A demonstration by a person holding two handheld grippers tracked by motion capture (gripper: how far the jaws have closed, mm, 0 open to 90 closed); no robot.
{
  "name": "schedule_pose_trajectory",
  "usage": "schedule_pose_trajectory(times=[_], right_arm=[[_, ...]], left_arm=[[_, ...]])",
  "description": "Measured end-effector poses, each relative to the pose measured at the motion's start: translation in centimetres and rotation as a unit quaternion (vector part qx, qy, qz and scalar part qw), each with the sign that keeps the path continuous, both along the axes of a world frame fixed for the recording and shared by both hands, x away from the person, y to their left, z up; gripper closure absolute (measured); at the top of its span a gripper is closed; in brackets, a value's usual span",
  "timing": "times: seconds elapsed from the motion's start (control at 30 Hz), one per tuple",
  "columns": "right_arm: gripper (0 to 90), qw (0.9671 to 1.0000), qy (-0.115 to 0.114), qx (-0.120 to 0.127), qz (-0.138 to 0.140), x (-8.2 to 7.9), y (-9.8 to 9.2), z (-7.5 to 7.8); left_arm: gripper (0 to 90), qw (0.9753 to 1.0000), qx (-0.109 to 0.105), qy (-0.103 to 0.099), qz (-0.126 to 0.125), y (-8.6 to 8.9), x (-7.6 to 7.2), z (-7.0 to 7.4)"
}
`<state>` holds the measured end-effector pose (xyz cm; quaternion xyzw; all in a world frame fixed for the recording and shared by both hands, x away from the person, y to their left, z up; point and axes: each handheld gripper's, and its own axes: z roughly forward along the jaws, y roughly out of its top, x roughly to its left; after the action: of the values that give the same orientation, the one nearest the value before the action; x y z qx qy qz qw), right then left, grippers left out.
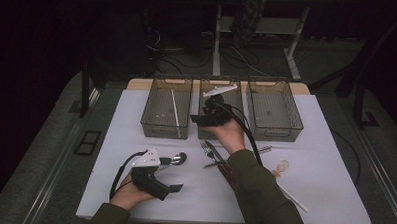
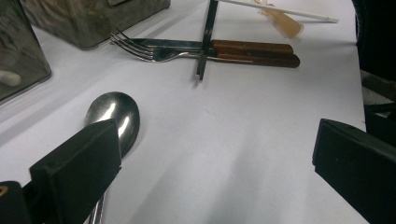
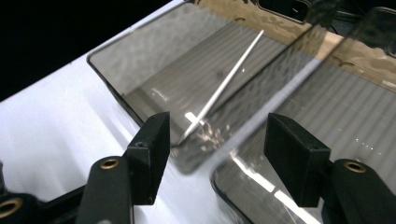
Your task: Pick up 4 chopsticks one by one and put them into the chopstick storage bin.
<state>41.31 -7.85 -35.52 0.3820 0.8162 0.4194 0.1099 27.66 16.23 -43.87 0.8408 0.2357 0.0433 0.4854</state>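
Observation:
My left gripper [image 1: 172,176] rests low on the white table at the front left, open, with nothing between its jaws [image 2: 217,154]. A metal spoon [image 2: 114,114] lies just beside its left jaw, also the spoon [image 1: 178,158] from above. My right gripper [image 1: 202,117] hovers at the front of the middle bin [image 1: 219,95], open and empty [image 3: 217,144]. It looks across the left bin [image 3: 140,74], where a white stick [image 3: 229,79] lies slanted. A fork [image 2: 140,49] and a wooden-handled knife [image 2: 252,46] lie side by side mid-table, crossed by a thin black stick [image 2: 205,39].
Three clear bins stand in a row at the back; the right bin [image 1: 274,107] looks empty and a white plastic piece [image 1: 220,89] sits in the middle one. A pale plastic spoon [image 1: 283,167] and a long white stick [image 1: 291,195] lie at the right front.

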Motion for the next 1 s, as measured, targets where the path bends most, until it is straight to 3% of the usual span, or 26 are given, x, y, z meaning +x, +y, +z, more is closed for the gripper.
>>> schedule_pose_trajectory(times=[0.2,1.0], right_arm=[[38.1,0.9999,-0.001,0.011,0.004,-0.7,-2.1,-0.1],[36.0,0.9989,-0.032,0.014,0.033,-5.2,-9.0,0.2]], left_arm=[[0.0,1.0,0.003,0.0,-0.001,0.0,0.0,0.0],[0.0,1.0,0.003,0.0,-0.004,-0.1,0.0,-0.1]])
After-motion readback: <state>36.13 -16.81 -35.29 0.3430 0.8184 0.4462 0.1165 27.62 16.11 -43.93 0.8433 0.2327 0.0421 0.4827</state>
